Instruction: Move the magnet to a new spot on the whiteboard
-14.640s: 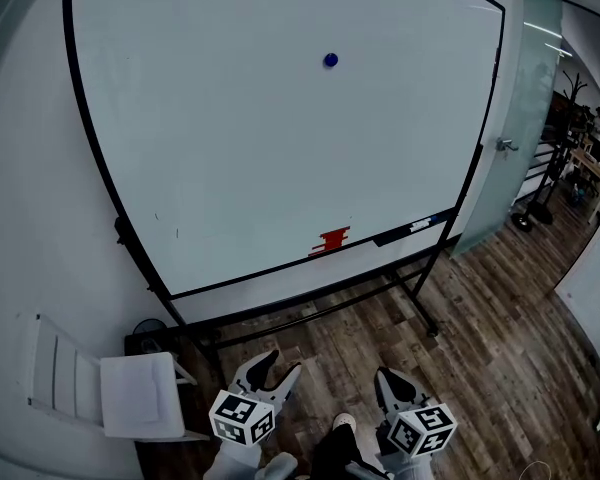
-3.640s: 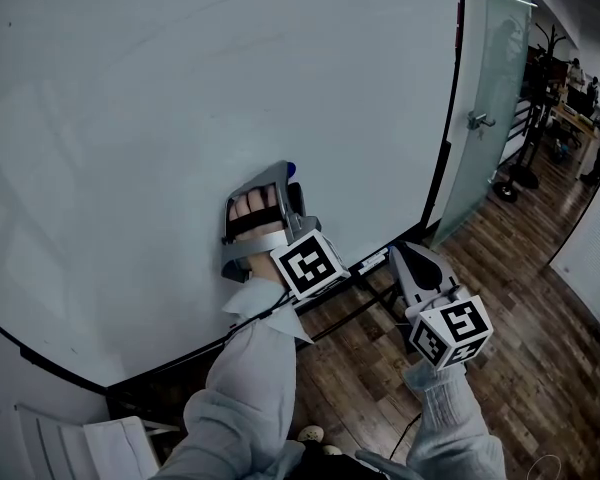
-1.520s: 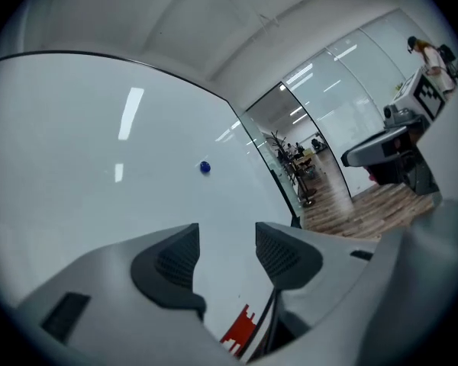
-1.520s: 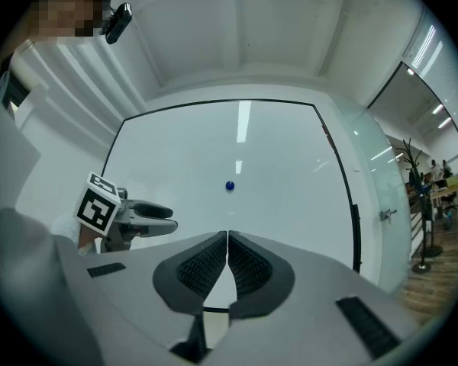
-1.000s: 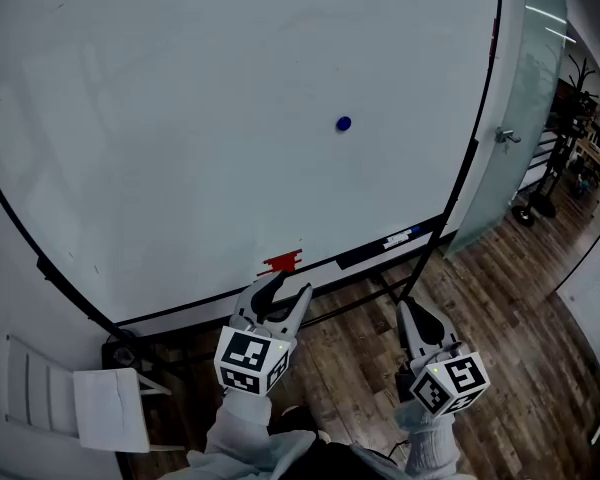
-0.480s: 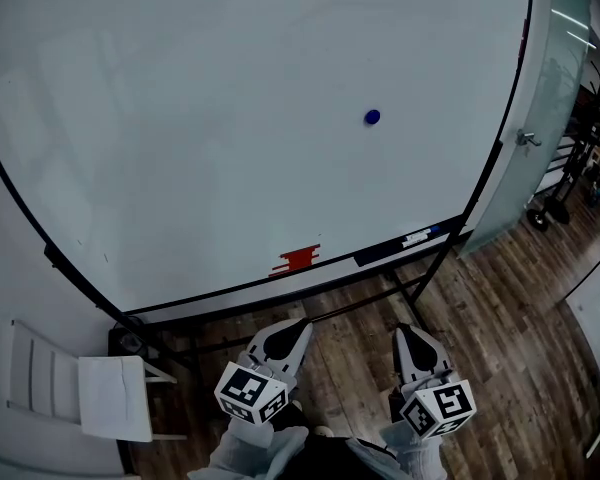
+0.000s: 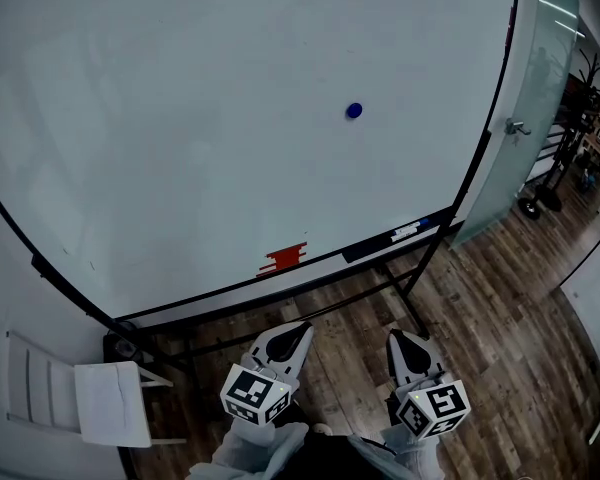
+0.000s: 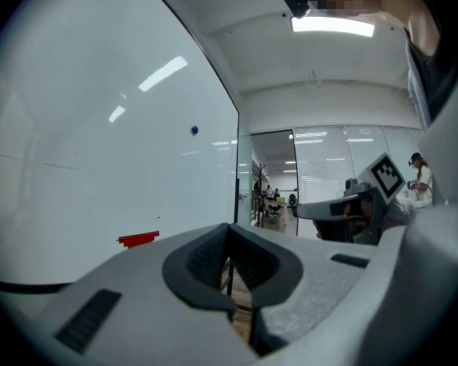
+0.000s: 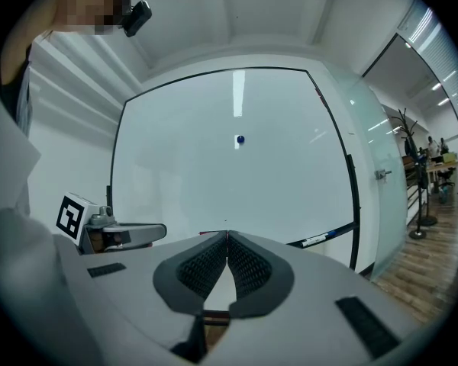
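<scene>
Below the whiteboard (image 7: 180, 118) with its blue magnet (image 7: 354, 111), left gripper (image 7: 299, 329) and right gripper (image 7: 396, 336) both sit squeezed together, empty, and the label on the marker (image 7: 406, 232) is too tiny to read

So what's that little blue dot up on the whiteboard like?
It is a small round magnet, dark blue and smooth-looking. It is too small in the pictures to show any finer detail or what it is made of. It sits flat on the whiteboard, in the right half, about midway up. Only the board touches it. The left gripper and the right gripper hang far below it, jaws shut, holding nothing.
</scene>
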Tool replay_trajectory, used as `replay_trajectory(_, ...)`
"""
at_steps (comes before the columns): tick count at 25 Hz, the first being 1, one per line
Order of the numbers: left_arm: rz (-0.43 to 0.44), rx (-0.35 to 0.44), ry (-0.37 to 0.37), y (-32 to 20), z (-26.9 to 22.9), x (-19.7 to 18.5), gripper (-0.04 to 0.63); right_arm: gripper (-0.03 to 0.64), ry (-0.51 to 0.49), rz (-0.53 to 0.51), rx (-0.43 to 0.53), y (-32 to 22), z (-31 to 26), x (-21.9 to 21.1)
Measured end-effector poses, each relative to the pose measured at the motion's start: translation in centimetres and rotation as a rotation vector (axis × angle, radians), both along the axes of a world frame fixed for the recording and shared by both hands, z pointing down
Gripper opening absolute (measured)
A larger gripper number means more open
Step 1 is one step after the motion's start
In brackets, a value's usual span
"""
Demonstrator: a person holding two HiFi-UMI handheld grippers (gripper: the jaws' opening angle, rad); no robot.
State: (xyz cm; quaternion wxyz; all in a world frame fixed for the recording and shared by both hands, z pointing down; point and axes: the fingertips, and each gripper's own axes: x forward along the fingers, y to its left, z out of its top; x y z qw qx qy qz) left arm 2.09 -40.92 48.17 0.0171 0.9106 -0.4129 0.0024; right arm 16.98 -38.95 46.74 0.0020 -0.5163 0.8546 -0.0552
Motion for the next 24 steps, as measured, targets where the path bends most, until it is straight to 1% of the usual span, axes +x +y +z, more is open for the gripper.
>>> replay_trajectory(6,0.017,0.005,-0.027,-0.4,0.3,1.3,0.009,0.029,-0.007,0.029,-0.015,-0.4,0.4,1.3)
replay_trajectory(10,0.017,-0.007,-0.029,-0.6,0.5,1.9,0.009,0.029,-0.012,0.029,-0.018,-0.7,0.5,1.5)
replay_trajectory(18,0.014,-0.02,-0.022,-1.5,0.9,1.8,0.009,0.029,-0.017,0.032,-0.029,-1.6,0.8,1.7)
replay_trajectory(24,0.021,-0.014,-0.037,-1.7,0.9,2.1,0.009,0.029,-0.02,0.032,-0.032,-2.0,0.9,1.6)
